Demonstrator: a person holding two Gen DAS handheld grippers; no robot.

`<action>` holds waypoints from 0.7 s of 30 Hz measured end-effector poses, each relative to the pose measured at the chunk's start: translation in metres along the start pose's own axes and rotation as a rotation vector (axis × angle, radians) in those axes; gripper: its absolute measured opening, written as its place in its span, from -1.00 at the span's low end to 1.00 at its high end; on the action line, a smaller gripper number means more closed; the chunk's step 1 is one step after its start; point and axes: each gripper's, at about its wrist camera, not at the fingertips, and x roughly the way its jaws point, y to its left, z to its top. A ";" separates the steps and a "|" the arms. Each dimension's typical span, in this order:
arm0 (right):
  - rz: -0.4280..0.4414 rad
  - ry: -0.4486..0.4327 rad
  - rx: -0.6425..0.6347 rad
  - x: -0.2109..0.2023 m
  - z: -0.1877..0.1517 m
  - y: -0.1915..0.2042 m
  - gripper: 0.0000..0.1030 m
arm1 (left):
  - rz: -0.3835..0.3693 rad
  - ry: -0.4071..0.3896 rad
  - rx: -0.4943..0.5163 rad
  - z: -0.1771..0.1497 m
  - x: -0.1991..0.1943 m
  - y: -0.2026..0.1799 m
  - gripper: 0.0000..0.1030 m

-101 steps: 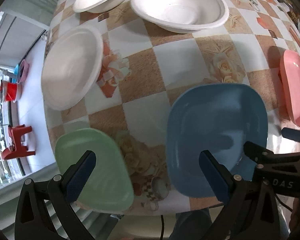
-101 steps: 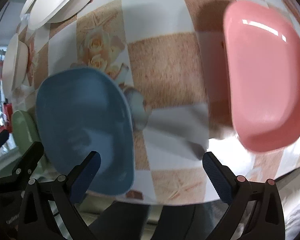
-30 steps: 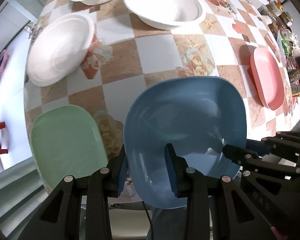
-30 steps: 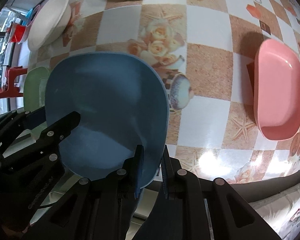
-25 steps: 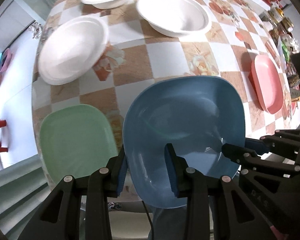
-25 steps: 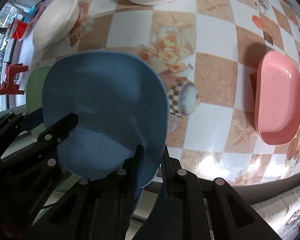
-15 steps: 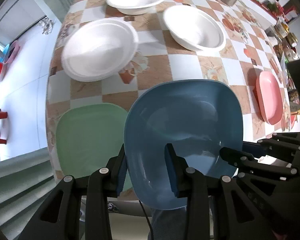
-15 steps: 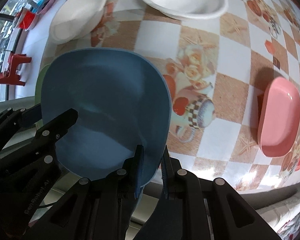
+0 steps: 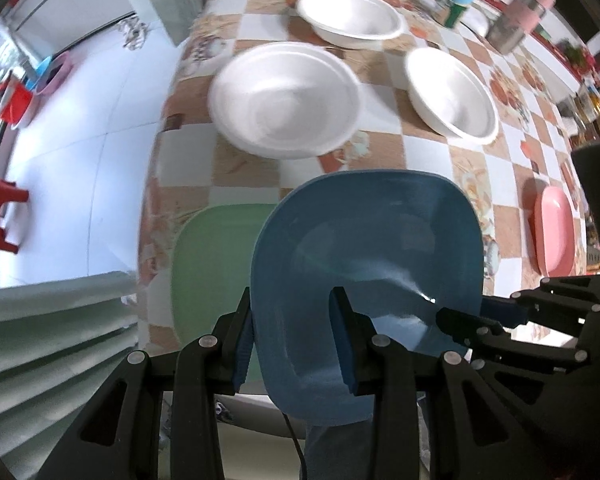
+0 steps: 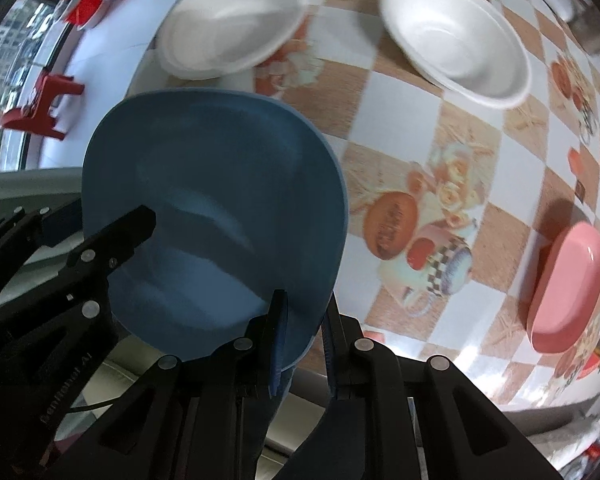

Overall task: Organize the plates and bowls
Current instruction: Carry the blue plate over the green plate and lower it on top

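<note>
Both tongs grip blue plate | hollow up | near-square, no clear long axis

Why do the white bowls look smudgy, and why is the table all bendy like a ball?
Left wrist view: the nearest white bowl has smeared edges from motion blur, a small bright glare spot sits on the blue plate, and the fisheye lens curves the checkered table. Right wrist view: the bowls are blurred too, and the pink plate casts a dark shadow.

Green plate partly behind blue plate
</note>
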 end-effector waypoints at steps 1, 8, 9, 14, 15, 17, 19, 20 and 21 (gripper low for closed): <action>0.000 0.002 -0.010 0.000 0.001 0.004 -0.63 | 0.005 0.001 -0.010 0.000 0.001 0.004 -0.25; 0.036 0.035 -0.069 0.011 0.010 0.031 -0.63 | 0.034 -0.005 -0.083 0.002 -0.007 0.039 -0.25; 0.042 0.039 -0.077 0.012 0.012 0.034 -0.63 | 0.039 -0.005 -0.086 0.003 -0.008 0.042 -0.25; 0.077 0.059 -0.097 0.020 0.020 0.054 -0.63 | 0.080 0.010 -0.095 0.003 -0.003 0.061 -0.25; 0.083 0.063 -0.096 0.021 0.022 0.055 -0.63 | 0.088 0.017 -0.096 0.003 0.000 0.064 -0.25; 0.101 0.078 -0.088 0.028 0.024 0.060 -0.63 | 0.103 0.025 -0.097 0.002 0.005 0.069 -0.25; 0.117 0.094 -0.089 0.032 0.027 0.061 -0.63 | 0.117 0.034 -0.105 0.003 0.011 0.074 -0.25; 0.121 0.098 -0.089 0.034 0.028 0.062 -0.63 | 0.118 0.037 -0.110 0.003 0.014 0.076 -0.25; 0.125 0.103 -0.089 0.037 0.029 0.064 -0.63 | 0.119 0.041 -0.116 0.004 0.016 0.077 -0.25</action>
